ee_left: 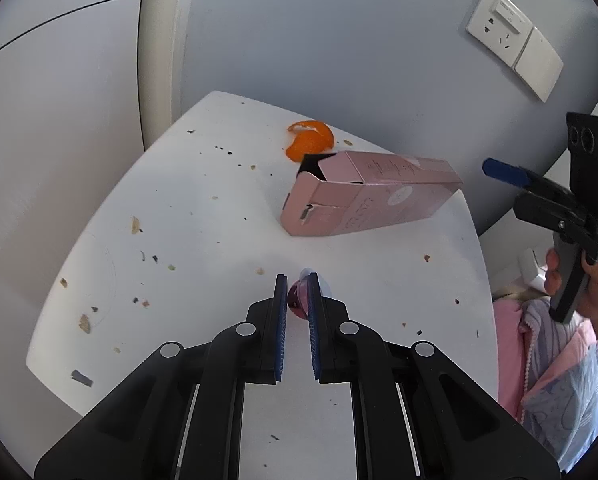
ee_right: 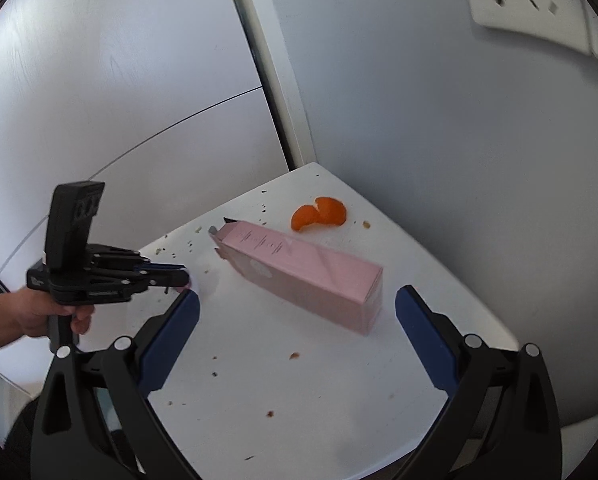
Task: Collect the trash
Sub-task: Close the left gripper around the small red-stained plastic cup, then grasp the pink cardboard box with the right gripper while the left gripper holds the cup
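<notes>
White table (ee_right: pixel 339 400) | pink box (ee_right: pixel 299 272) flat, mouth toward corner | left tool (ee_left: pixel 297 282) pinching wrapper (ee_left: pixel 299 300) | right tool (ee_right: pixel 297 304) wide open

Pink box (ee_left: pixel 369 196) print — illegible (too small)

Bench (ee_left: pixel 203 208): white top, rounded edge, set into a corner.
Wall (ee_left: pixel 339 40): pale grey-blue, behind and to the right of the bench.
Trim (ee_left: pixel 159 40): cream vertical strip at the corner, meeting the bench's far end.
Panel (ee_left: pixel 59 120): white, left of the trim, crossed by a thin dark seam.
Socket plate (ee_left: pixel 499 24): white, on the wall above the bench, with a blank plate (ee_left: pixel 537 64) touching it.
Bedding (ee_left: pixel 559 360): pink and blue patterned fabric, bunched beside the bench's right edge.
</notes>
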### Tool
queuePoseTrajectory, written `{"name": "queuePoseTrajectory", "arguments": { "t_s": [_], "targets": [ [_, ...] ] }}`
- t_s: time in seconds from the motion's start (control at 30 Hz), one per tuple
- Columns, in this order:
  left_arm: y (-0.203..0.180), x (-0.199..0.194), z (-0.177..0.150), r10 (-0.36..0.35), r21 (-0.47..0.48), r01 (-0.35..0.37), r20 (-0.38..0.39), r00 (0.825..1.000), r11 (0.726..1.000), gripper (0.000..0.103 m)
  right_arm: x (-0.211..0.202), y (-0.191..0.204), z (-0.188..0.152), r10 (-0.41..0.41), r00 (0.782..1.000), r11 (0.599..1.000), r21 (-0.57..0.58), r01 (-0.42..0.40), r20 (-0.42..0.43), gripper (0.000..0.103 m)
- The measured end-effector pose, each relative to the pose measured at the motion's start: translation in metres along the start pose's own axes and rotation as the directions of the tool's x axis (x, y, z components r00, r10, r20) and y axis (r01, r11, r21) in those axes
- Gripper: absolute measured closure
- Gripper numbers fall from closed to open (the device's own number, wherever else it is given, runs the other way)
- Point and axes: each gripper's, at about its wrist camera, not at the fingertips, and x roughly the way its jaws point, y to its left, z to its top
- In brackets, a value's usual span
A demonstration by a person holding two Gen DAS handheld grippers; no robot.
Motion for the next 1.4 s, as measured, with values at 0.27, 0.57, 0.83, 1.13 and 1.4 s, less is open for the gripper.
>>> {"name": "queuePoseTrajectory", "arguments": {
  "t_s": [0.27,0.57,0.83,1.13,1.4],
  "targets": [
    [0.016,-0.013,0.01,0.004,-0.02,-0.004,0.02,1.0,1.0,0.094,0.03,0.018,0.027,-0.044,0.991,0.97,-0.243,0.013,-0.124,0.007],
    [0.027,-0.015,0.024,0.011,-0.004,-0.01,0.001,1.0,1.0,0.094,0.071,0.037,0.036,-0.069,0.97,0.916,-0.4,-0.031,-0.234,0.007],
    [0.029,-0.009,0.035,-0.006,0.012,0.006,-0.006,1.0,1.0,0.094,0.095,0.04,0.046,-0.059,0.954,0.898,-0.433,-0.078,-0.294,0.007],
    [0.025,0.003,0.041,-0.044,0.02,0.045,-0.01,0.999,0.999,0.094,0.111,0.04,0.052,-0.059,0.942,0.887,-0.45,-0.103,-0.33,0.008],
    [0.019,0.009,0.042,-0.083,0.028,0.083,-0.013,0.996,0.996,0.094,0.124,0.037,0.055,-0.049,0.926,0.88,-0.455,-0.137,-0.374,0.028]
  ]
}}
